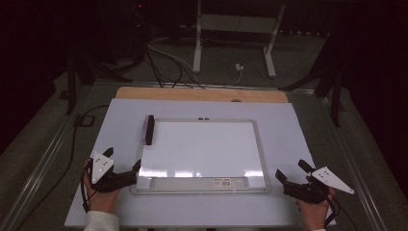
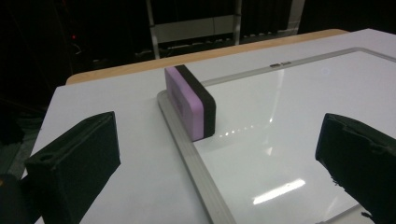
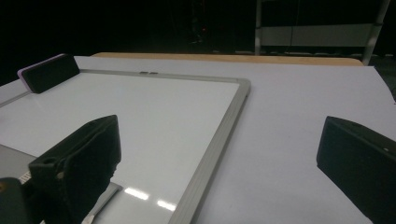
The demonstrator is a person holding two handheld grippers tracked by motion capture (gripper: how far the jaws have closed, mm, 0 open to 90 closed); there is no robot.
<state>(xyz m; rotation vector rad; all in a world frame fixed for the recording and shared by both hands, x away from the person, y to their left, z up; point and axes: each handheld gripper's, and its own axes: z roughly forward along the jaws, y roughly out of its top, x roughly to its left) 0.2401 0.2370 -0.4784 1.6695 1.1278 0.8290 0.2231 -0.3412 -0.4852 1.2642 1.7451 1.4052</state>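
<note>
Eraser: the purple block eraser with black felt face [image 2: 191, 103] stands on its long edge at the far left corner of the white rectangular whiteboard with grey metal frame [image 1: 260, 144], on the white tabletop [image 1: 288, 120].
Left hand-held gripper [image 1: 124, 166]: your jaws are spread wide, holding nothing, beside the board's near left corner.
Right hand-held gripper [image 1: 290, 172]: spread and empty too, off the board's near right corner.
Direction: the eraser lies straight ahead of your left hand-held gripper, further from you.
Long axis: it runs away from you, along the left frame rail.
Nearer hand: your left one, clearly; the right sits across the whole board.
</note>
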